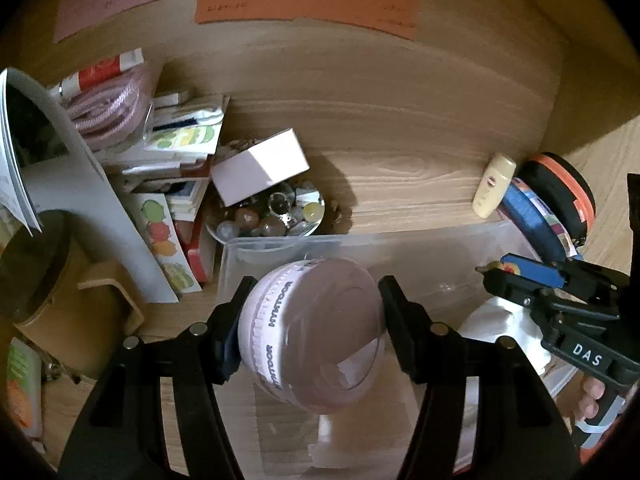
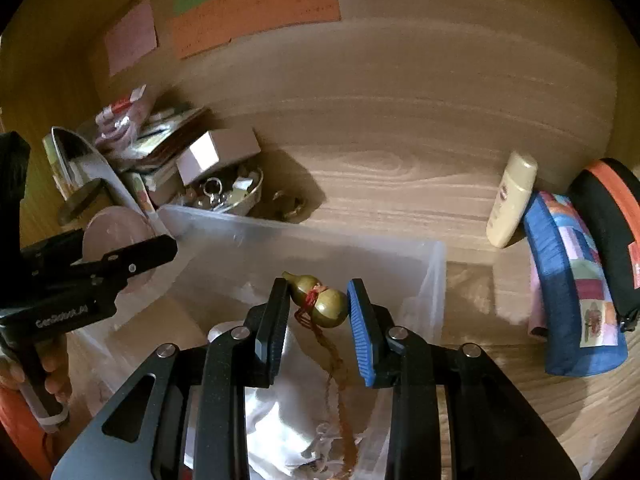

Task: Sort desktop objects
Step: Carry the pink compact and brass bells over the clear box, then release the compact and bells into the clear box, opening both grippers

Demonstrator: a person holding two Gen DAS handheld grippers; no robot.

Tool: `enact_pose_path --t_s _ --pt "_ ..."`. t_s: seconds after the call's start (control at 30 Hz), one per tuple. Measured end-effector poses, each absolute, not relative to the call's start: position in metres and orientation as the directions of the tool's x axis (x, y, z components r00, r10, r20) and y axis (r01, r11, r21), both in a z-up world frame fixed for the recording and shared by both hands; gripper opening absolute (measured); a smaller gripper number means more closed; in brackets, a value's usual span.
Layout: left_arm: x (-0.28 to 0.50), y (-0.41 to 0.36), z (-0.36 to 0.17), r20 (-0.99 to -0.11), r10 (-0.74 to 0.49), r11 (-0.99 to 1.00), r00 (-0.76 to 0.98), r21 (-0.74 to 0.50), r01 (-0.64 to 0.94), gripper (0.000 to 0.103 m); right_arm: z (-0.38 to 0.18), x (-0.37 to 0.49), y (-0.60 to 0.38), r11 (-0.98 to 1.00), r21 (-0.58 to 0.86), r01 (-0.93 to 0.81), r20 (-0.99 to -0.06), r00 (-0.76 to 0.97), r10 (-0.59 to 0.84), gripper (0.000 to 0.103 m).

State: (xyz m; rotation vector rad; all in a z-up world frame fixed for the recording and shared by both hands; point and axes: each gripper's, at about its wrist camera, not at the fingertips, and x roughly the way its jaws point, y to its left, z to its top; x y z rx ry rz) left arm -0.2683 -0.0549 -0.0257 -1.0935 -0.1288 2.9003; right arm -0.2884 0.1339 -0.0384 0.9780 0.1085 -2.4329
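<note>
My left gripper (image 1: 312,320) is shut on a pale pink round jar (image 1: 310,332) with lettering on its side, held over the clear plastic bin (image 1: 400,240). My right gripper (image 2: 318,308) is shut on a small brass gourd charm (image 2: 322,300) with a red knot and a hanging tassel cord, held over the same bin (image 2: 432,276). White wrapped things lie in the bin's bottom. The right gripper also shows at the right of the left wrist view (image 1: 520,276); the left gripper with the jar shows at the left of the right wrist view (image 2: 100,256).
A glass dish of beads (image 1: 272,216) with a white box (image 1: 260,166) on it sits behind the bin, beside stacked packets (image 1: 180,140) and pink cord. A cream bottle (image 2: 512,200), a blue patchwork pouch (image 2: 568,280) and a black-orange case (image 2: 612,216) lie right.
</note>
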Motion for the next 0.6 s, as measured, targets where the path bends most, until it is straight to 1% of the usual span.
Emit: enact_pose_path --t_s 0.17,0.4,0.5,0.6 --pt "-0.270 -0.054 -0.031 -0.673 0.056 -0.996 -0.738 -0.084 0.001 0.061 -0.042 -0.286 0.128 -0.869 0.077 0.489 -0.676 -0.615 -0.406 0.027" --pt "-0.270 -0.045 -0.038 -0.691 0.047 -0.999 -0.721 -0.040 -0.026 0.061 -0.046 -0.285 0.124 -0.879 0.047 0.474 -0.680 -0.629 -0.376 0.027" --pt "-0.270 -0.045 -0.039 -0.697 0.058 -0.998 -0.715 -0.045 -0.037 0.061 -0.047 -0.283 0.120 -0.882 0.009 0.471 -0.677 -0.646 -0.352 0.028" --pt "-0.271 -0.045 -0.041 -0.701 0.068 -0.998 -0.709 -0.052 -0.045 0.061 -0.047 -0.284 0.120 -0.879 0.006 0.476 -0.677 -0.645 -0.354 0.028"
